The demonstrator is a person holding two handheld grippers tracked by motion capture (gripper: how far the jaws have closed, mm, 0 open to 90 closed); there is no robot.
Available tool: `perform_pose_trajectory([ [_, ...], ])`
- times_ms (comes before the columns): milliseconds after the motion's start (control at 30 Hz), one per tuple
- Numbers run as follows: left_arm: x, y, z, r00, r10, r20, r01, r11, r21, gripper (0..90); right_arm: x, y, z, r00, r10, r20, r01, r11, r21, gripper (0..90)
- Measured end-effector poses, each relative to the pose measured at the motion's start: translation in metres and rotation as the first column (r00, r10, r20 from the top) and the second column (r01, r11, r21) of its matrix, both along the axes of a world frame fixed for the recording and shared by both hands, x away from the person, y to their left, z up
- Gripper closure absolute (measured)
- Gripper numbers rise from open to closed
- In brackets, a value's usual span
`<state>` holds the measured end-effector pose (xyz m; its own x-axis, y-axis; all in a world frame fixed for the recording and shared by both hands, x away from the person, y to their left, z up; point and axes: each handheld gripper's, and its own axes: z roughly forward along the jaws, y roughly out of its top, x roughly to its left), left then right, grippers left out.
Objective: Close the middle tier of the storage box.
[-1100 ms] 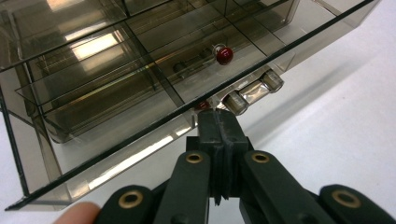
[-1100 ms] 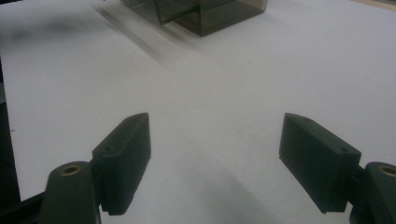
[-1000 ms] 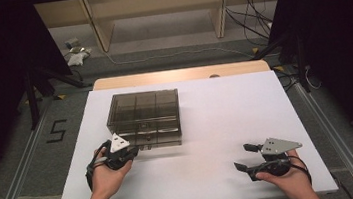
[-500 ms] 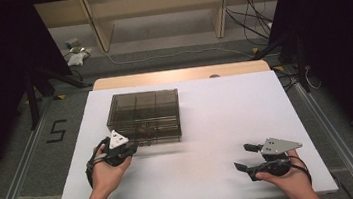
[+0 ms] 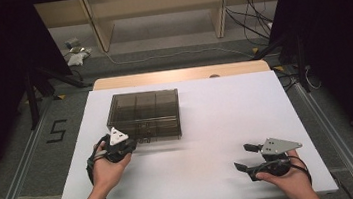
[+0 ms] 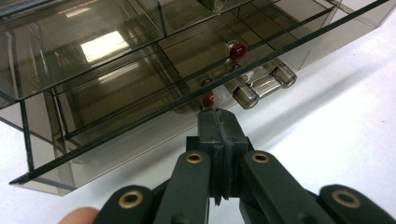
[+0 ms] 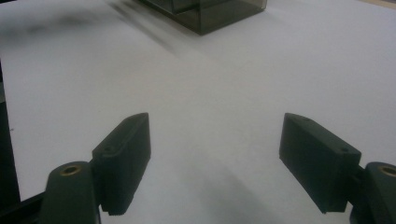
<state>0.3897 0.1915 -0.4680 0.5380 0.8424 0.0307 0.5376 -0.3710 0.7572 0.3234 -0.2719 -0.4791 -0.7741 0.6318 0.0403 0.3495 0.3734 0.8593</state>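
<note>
A smoky see-through drawer box (image 5: 143, 114) stands on the white table (image 5: 226, 109), left of centre. My left gripper (image 5: 136, 142) is at the box's front edge. In the left gripper view its jaws are pressed together (image 6: 217, 116), with the tips right below a small red knob (image 6: 208, 99) on the box front (image 6: 116, 60). Whether they pinch the knob is hidden. A second red knob (image 6: 238, 50) and a clear cylindrical handle (image 6: 261, 86) sit further along. My right gripper (image 5: 244, 156) rests near the front right, open (image 7: 215, 154), with nothing between its fingers.
Bare white tabletop lies between the two hands and to the right of the box. The box's corner (image 7: 205, 11) sits far ahead in the right gripper view. Wooden shelving and cables stand on the floor beyond the table's far edge.
My left gripper has edged slightly forward toward the box front. The right gripper and the box have stayed put.
</note>
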Motion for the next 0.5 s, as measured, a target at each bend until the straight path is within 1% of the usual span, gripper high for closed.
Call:
perform_pose_trajectory([
  [367, 0.0046, 0.0001, -0.0008, 1.0, 0.006, 0.0, -0.006, 1.0, 0.008, 89.8, -0.0001, 0.0001, 0.0, 1.0, 0.001, 0.003, -0.001, 1.0, 0.0, 25.9],
  [500, 0.0084, 0.0, -0.0016, 0.9999, 0.015, 0.008, -0.015, 0.9999, 0.0, 89.8, -0.0002, 0.0001, 0.0, 1.0, 0.0, 0.003, 0.0, 1.0, 0.0, 25.8],
])
